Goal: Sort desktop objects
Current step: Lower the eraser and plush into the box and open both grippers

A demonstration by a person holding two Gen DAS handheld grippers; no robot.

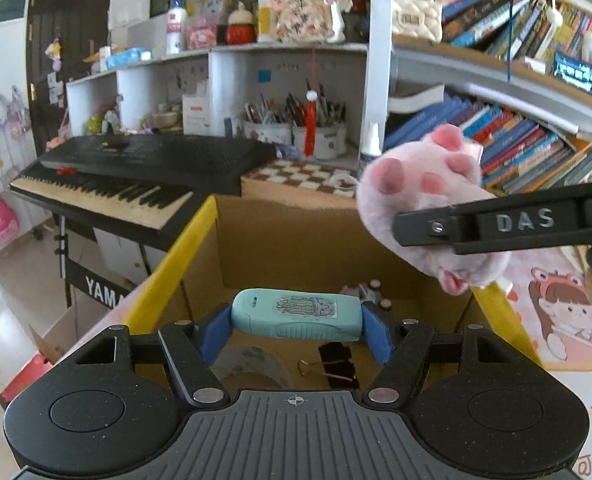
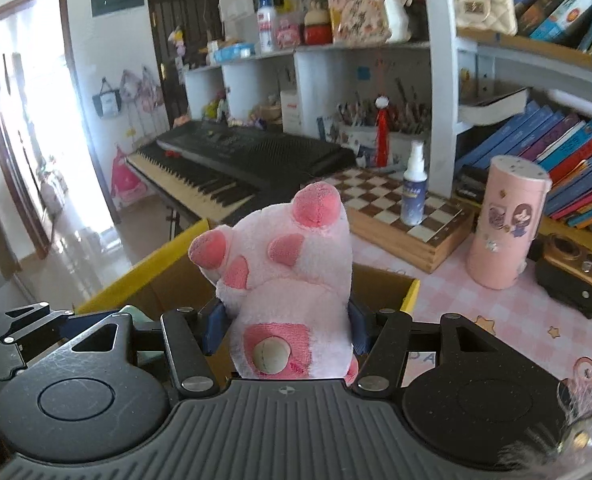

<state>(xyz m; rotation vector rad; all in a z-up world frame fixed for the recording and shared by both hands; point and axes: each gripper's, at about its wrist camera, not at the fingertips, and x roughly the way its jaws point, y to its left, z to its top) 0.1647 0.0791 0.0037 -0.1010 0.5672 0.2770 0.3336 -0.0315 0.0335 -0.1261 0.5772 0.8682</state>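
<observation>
My left gripper (image 1: 296,326) is shut on a teal oblong case (image 1: 296,314) with a cactus sticker, held over the open cardboard box (image 1: 296,240) with yellow-taped flaps. My right gripper (image 2: 285,328) is shut on a pink plush paw (image 2: 283,276) with darker pink pads, held upright above the box's near edge (image 2: 384,276). The same paw (image 1: 424,200) shows at the right of the left wrist view, clamped by the black right gripper finger (image 1: 496,224). Inside the box lie a tape roll (image 1: 251,364) and black binder clips (image 1: 338,360).
A black Yamaha keyboard (image 1: 135,176) stands left of the box. Behind are a chessboard box (image 2: 400,216), a spray bottle (image 2: 414,188), a pink cylinder (image 2: 504,224), pen cups (image 1: 296,132) and bookshelves (image 1: 516,148). A small dark radio (image 2: 576,276) sits at right on the pink desk mat (image 2: 476,304).
</observation>
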